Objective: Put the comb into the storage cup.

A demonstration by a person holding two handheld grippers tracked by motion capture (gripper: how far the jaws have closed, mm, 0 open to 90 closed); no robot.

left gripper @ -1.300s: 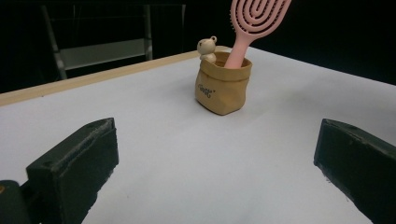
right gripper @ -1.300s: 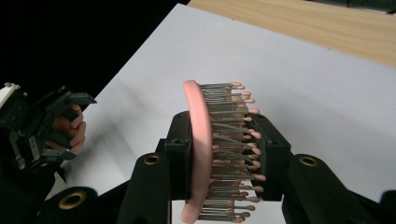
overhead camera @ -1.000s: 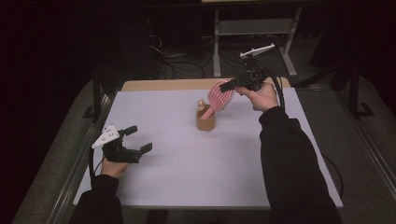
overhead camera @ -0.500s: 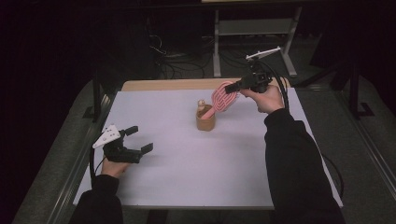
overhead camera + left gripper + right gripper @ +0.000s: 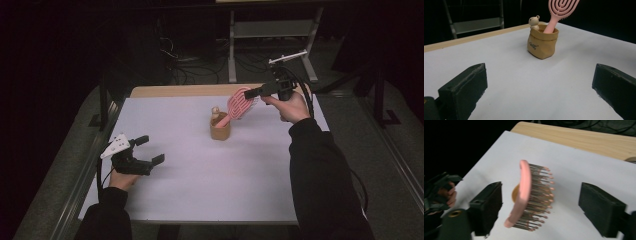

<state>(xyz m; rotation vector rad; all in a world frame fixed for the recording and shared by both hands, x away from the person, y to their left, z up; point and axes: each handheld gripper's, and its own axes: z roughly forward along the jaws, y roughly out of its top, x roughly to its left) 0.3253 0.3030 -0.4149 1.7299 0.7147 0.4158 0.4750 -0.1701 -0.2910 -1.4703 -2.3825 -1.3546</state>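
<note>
A small tan bag stands upright near the back middle of the white table top. A pink hairbrush stands in it handle-down, its head leaning right, beside a little cream bear figure. My right gripper is held in the air with its jaws open on either side of the brush head, neither one touching it. My left gripper rests open and empty at the front left, aimed at the bag.
A strip of bare wood runs along the table's far edge. Behind the table stand a grey metal frame and loose cables on the dark floor. The person's left hand appears in the right gripper view.
The right gripper has drawn back to the right with the brush head, tilting the brush further right, and its jaws now stand apart from the head. The left gripper has stayed put.
</note>
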